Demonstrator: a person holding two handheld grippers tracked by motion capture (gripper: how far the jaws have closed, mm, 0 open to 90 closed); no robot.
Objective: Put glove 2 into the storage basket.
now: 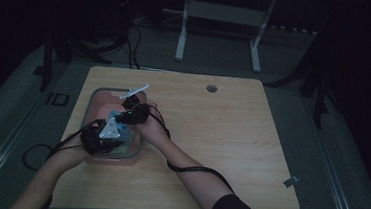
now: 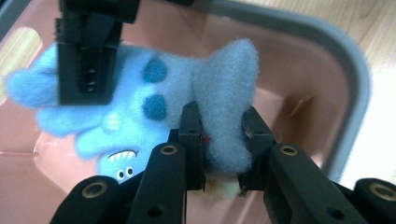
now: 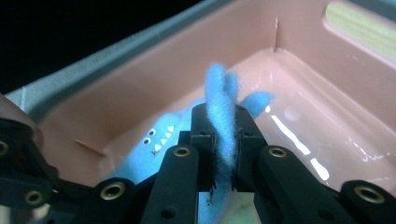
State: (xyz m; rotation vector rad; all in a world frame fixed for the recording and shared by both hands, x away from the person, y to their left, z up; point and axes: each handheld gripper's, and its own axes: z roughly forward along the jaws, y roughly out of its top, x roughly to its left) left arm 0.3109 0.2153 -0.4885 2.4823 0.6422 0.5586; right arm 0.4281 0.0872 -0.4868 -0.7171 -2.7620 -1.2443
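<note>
A light blue fleece glove (image 2: 163, 88) with darker blue spots and a small monster face lies inside a pink bin (image 2: 299, 70) with a grey rim. My left gripper (image 2: 223, 142) is shut on a thick fold of the glove's cuff. My right gripper (image 3: 225, 140) is shut on a thin upright edge of the same glove (image 3: 222, 88), whose monster face shows to the left. In the high view both grippers meet over the bin (image 1: 96, 97) at the table's left: the left gripper (image 1: 114, 129) nearer me, the right gripper (image 1: 132, 111) just beyond it.
The bin sits on a light wooden table (image 1: 211, 136) with a round cable hole (image 1: 212, 88) near its far edge. A white strip-like object (image 1: 134, 90) lies at the bin's far rim. Dark floor and a white table frame (image 1: 220, 17) lie beyond.
</note>
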